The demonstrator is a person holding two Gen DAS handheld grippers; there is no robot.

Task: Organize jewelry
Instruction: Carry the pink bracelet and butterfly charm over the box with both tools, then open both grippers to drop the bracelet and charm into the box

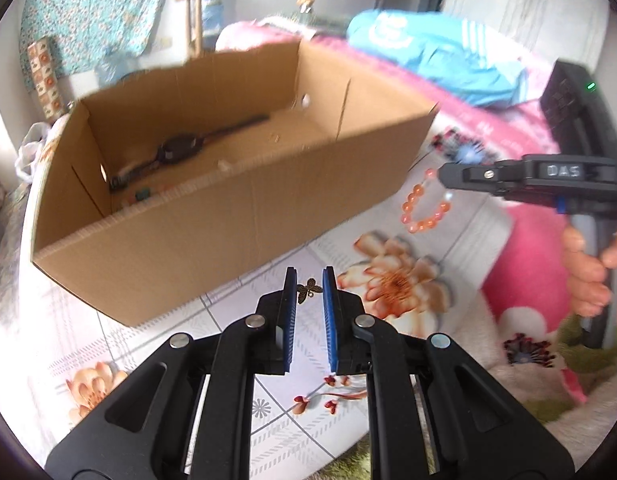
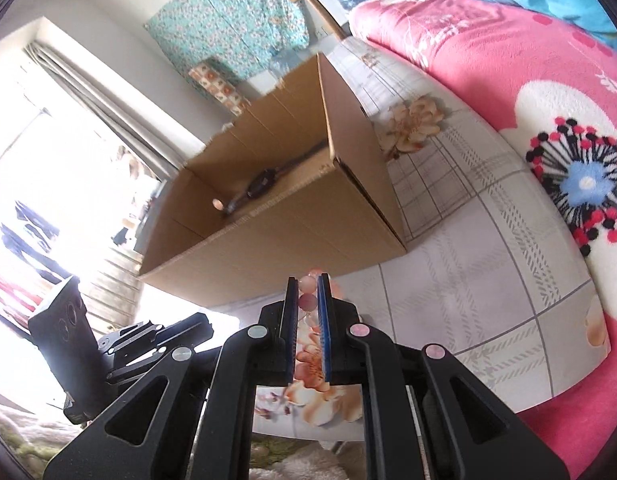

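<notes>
An open cardboard box (image 1: 228,208) stands on a floral bedsheet; it also shows in the right wrist view (image 2: 276,236). Inside lie a dark wristwatch (image 1: 180,148) and small bits of jewelry. My left gripper (image 1: 309,280) is shut on a small bronze butterfly charm (image 1: 308,290), held just in front of the box's near wall. My right gripper (image 2: 309,280) is shut on an orange-pink bead bracelet (image 2: 308,300). In the left wrist view the bracelet (image 1: 424,210) hangs from the right gripper's tip (image 1: 444,178), to the right of the box.
A pink floral blanket (image 2: 508,80) and a blue garment (image 1: 448,52) lie behind and right of the box. A teal floral cloth (image 2: 236,20) hangs on the wall. A bright window (image 2: 48,180) is at left.
</notes>
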